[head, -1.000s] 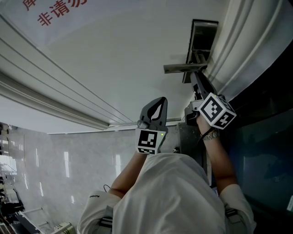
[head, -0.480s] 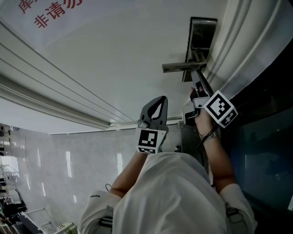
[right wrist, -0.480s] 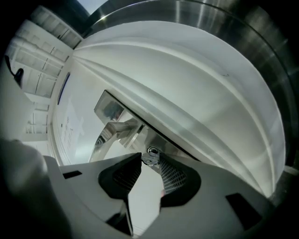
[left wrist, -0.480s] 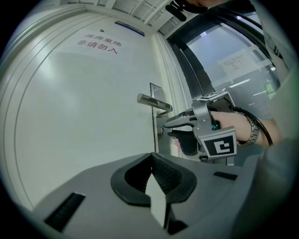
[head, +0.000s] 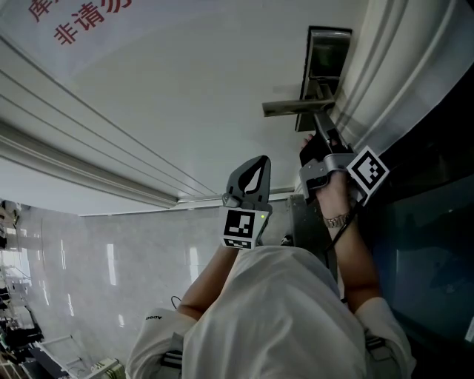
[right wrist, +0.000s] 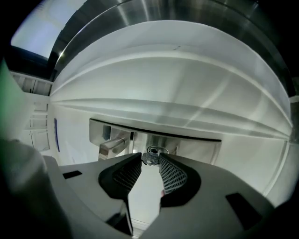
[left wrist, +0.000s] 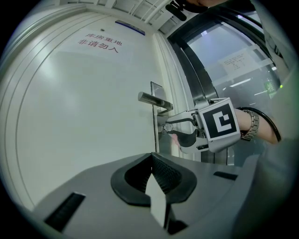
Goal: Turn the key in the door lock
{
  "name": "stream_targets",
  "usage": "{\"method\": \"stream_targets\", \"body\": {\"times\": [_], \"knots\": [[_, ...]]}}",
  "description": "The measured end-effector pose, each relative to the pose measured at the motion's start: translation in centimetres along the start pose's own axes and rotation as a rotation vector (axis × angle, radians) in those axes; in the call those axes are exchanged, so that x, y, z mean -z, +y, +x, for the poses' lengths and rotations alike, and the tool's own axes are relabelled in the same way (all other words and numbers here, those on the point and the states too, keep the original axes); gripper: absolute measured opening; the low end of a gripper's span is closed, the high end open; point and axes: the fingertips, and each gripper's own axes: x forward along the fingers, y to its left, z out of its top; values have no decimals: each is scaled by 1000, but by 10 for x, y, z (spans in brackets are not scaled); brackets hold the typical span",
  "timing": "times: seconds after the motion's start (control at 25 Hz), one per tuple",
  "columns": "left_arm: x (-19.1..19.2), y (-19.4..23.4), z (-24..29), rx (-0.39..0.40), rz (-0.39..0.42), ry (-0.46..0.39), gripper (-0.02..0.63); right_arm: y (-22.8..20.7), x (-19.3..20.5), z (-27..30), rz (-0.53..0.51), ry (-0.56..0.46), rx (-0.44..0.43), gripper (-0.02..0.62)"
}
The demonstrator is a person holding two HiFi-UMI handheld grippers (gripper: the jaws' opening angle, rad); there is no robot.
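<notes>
Left tool (left wrist: 151, 161): jaws shut, empty, parked well down-left of the handle (left wrist: 152, 98), clear of the work.

Right tool (right wrist: 148, 159): jaws part-open, closed on the key (right wrist: 150, 158) at their very tips. The key sits in the lock plate (right wrist: 196, 144) just below the handle.

Judgement: turn under way. The bite is shallow, so there is slip risk. The operator should roll about the key's own axis, with no side load and no outward pull, stop at firm resistance, and hold the wrist clear of the handle.

Surface: white door (head: 185, 96), vertical work, no tabletop. Red lettering (head: 81, 18) far up-left of the handle.

Room: glossy marble-look floor (head: 89, 252) left of the handle, dark glass (head: 429, 222) right.
</notes>
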Motion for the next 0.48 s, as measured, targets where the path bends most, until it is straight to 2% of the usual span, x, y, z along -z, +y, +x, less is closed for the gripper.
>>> {"method": "stream_targets", "body": {"times": [0.28,0.36,0.48], "knots": [[1,0,0,-2,-4,0,9,-2,0,1,138,5,-35,123],[1,0,0,-1,-5,1,8,-1,0,1,124,13,-49,123],[1,0,0,-2,-7,2,9,3,0,2,20,43,-71,123]]}}
